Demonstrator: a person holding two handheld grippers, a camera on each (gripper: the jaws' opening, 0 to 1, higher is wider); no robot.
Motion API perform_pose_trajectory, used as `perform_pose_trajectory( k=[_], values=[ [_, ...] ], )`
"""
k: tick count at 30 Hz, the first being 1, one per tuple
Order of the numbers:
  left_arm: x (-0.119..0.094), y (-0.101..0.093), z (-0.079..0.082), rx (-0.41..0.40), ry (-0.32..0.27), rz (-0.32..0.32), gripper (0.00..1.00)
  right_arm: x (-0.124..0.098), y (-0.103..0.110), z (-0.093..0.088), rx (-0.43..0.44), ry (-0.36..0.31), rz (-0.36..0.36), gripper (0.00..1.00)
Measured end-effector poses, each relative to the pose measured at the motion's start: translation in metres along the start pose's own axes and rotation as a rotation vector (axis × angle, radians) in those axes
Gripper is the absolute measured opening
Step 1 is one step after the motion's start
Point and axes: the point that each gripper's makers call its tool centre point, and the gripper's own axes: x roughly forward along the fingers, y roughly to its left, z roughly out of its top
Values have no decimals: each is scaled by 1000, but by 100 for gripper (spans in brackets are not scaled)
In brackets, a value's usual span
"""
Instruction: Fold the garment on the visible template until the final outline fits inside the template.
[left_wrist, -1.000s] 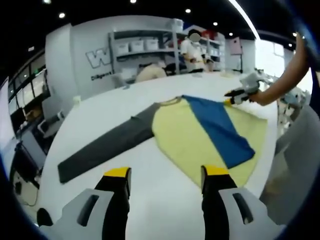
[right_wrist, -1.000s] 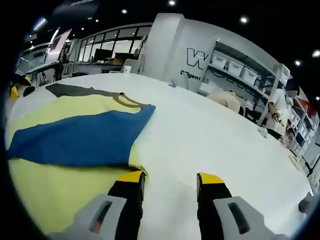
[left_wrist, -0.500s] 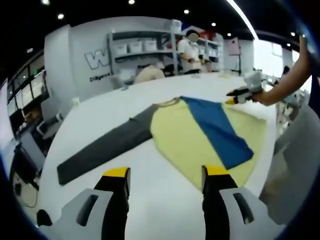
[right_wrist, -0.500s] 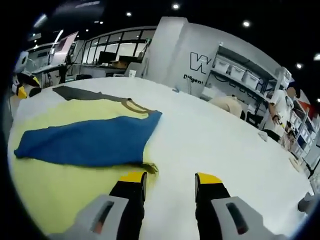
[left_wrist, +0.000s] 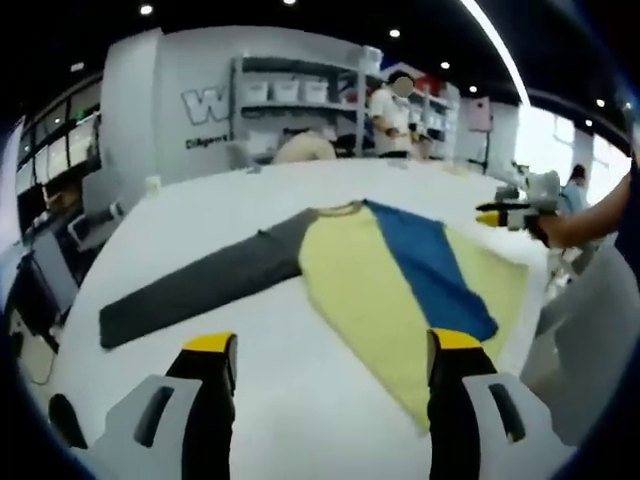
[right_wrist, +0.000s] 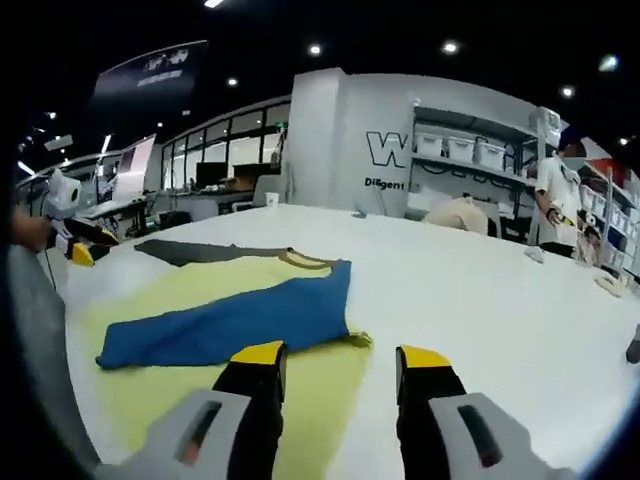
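A shirt lies flat on the white table (left_wrist: 250, 200). Its yellow body (left_wrist: 355, 270) has a blue sleeve (left_wrist: 425, 265) folded across it, and a grey sleeve (left_wrist: 195, 285) stretches out to the left. My left gripper (left_wrist: 332, 345) hovers open over bare table short of the shirt's hem. In the right gripper view the blue sleeve (right_wrist: 240, 320) crosses the yellow body (right_wrist: 180, 290), with the grey sleeve (right_wrist: 190, 250) beyond. My right gripper (right_wrist: 340, 355) stands open just above the yellow edge, holding nothing. The right gripper (left_wrist: 515, 212) is also in the left gripper view, off the shirt's right side.
A person (left_wrist: 392, 110) stands behind the table's far edge near shelves (left_wrist: 300, 95) of white bins. A beige bundle (left_wrist: 300, 148) lies at the far rim. The left gripper (right_wrist: 75, 250) enters the right gripper view from the left. The table's near edge curves close by on the right.
My right gripper has drawn back and away from the shirt's shoulder edge, leaving the blue sleeve lying across the body. The left gripper view has shifted slightly; the shirt has not moved.
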Motion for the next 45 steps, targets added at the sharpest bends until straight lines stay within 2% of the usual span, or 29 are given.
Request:
perform_pose_trajectory(
  k=[4,6,10,12,14,15,16,18,20,23,29,32,36,42,45],
  values=[
    [1,0,6,-31,-32,-11,87,-19,10,0,50,-28,23,49],
    [-1,7,11,-80,-71,-5,88,-28,16,3,72,-44,37,50],
    [-1,24,9,-188,-89,8,89,-35,22,3,77,-46,47,51],
    [-4,58,20,-329,-183,94,88,-48,34,6,96,-60,68,51],
    [-5,66,24,-365,-206,121,86,-51,37,8,104,-64,79,51],
    [-7,85,25,-441,-234,176,85,-53,40,5,110,-65,84,51],
    [-8,101,21,-477,-241,201,85,-58,46,4,112,-62,95,51],
    [-10,140,10,-604,-286,283,83,-62,50,0,115,-52,107,51],
    [-10,162,-2,-696,-286,340,80,-68,57,-3,114,-38,117,50],
    [-11,181,-9,-749,-297,400,76,-74,58,-7,128,-29,114,50],
    [-2,192,-16,-783,-283,432,74,-82,60,-13,144,-9,104,50],
    [7,211,-24,-842,-274,456,73,-86,60,-15,155,1,95,50],
    [12,223,-33,-902,-261,471,72,-91,59,-15,159,7,82,49],
    [14,234,-35,-925,-291,483,62,-96,57,-17,172,22,70,48],
    [17,239,-40,-900,-275,501,55,-98,55,-17,174,27,63,48]
  ],
)
